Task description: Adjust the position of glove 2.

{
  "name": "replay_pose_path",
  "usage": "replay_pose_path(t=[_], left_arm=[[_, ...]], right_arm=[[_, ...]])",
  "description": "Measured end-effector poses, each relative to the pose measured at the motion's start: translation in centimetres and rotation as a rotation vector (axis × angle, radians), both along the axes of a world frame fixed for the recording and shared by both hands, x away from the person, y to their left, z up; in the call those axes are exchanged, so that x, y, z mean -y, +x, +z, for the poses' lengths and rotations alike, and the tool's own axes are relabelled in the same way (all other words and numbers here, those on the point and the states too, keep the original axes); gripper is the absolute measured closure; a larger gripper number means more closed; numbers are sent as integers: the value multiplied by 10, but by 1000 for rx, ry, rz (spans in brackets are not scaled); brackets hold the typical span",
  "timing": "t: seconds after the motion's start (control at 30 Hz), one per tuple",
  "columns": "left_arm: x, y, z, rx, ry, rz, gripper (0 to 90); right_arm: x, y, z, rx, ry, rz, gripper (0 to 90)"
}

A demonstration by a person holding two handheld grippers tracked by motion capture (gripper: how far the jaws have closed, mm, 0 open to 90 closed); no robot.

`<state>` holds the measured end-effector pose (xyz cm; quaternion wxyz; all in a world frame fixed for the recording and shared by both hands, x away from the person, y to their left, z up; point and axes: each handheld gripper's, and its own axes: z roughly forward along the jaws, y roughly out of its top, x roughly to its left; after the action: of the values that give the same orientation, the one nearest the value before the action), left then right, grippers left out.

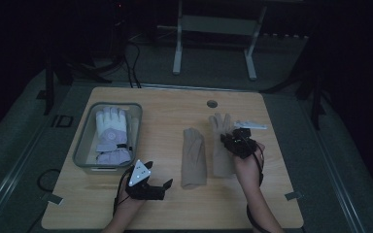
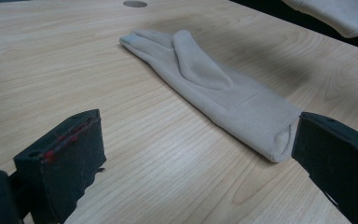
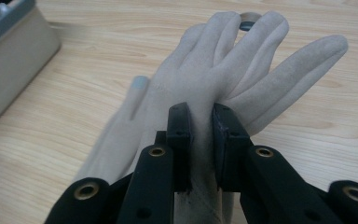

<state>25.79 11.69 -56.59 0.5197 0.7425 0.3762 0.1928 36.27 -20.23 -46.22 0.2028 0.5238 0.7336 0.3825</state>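
Table (image 1: pixel 175 204): I am watching the left beige glove (image 1: pixel 193 156) lying flat mid-table.
Bin (image 1: pixel 83 145): lilac gloves (image 1: pixel 111 136) are crowding it.
Right beige glove (image 3: pixel 223 70): dangling fingers are risking snagging.
Right gripper (image 3: pixel 200 116): pinching little fabric; it may be slipping.
Left gripper (image 2: pixel 191 154): gaping, idle.

Matt beige cloth glove (image 3: pixel 223 70), wood-grain table (image 3: pixel 74 121)

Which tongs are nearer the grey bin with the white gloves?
Left. The left tongs sit just below the grey bin; the right tongs are across the table, clamped on a beige glove.
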Motion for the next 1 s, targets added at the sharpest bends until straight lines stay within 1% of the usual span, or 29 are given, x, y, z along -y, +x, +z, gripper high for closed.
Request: replay_pose_path(t=[0.13,0.2,0.23,0.27,0.33,0.47,0.57,0.67,0.73,0.77,0.9,0.97,1.0], left_arm=[[0,0,0,-3,3,2,27],[0,0,0,-1,-2,1,27],[0,0,0,-2,3,2,27],[0,0,0,1,0,2,27],[0,0,0,0,6,1,27],[0,0,0,-2,8,0,27],[0,0,1,1,-1,6,27],[0,0,1,4,2,6,27],[0,0,0,4,7,3,27],[0,1,0,3,9,2,27],[0,0,1,7,6,3,27],[0,0,1,6,7,3,27],[1,0,1,6,12,4,27]], right_arm=[[-14,-2,0,-4,9,19,785],[-18,-3,0,-6,15,21,785],[-24,-4,0,-4,32,23,785],[-27,-4,-1,-2,33,25,785],[-35,-6,-2,-9,58,28,785],[-56,-7,-6,-11,48,45,785],[-69,-6,-10,-20,40,58,784],[-77,-5,-17,-30,40,61,783],[-80,-4,-22,-41,38,60,783],[-83,-3,-26,-55,41,56,783],[-88,-3,-38,-71,29,53,782],[-90,-2,-43,-89,31,50,781],[-91,-1,-45,-87,27,50,781]])
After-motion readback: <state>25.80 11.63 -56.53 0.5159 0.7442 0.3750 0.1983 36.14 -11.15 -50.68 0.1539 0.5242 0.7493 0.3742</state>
